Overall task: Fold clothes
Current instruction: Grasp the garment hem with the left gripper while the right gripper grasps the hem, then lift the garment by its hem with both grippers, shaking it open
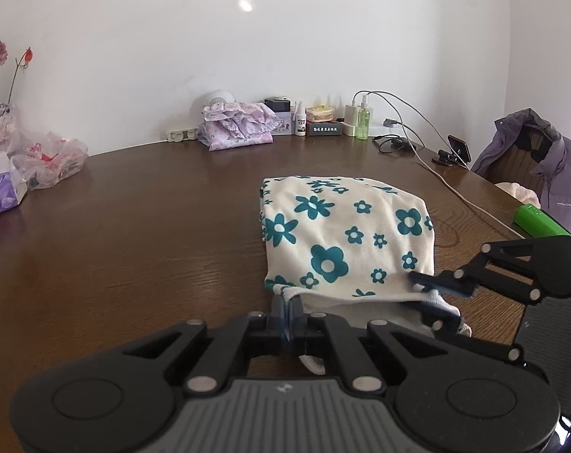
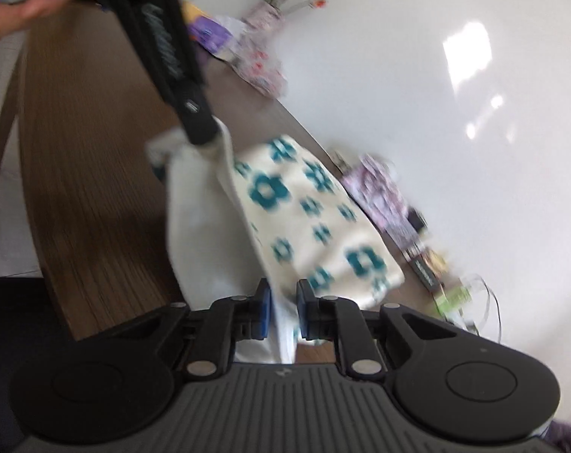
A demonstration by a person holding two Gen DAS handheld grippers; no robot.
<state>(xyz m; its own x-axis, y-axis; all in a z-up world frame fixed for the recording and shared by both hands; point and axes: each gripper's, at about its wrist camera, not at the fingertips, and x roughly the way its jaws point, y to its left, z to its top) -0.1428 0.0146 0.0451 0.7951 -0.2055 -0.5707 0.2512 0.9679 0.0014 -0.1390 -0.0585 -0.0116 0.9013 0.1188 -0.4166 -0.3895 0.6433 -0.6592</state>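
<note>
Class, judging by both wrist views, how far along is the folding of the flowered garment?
Done: the flowered garment already lies folded into a compact stack on the wooden table.
In hand: the left claw is shut on its near white hem; the right claw straddles the other near corner, pads not yet pressing.
Left: probably one more fold and smoothing. The purple frilled garment by the wall looks already folded.

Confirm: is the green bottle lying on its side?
No, the green bottle stands upright by the wall at the table's back edge.
</note>
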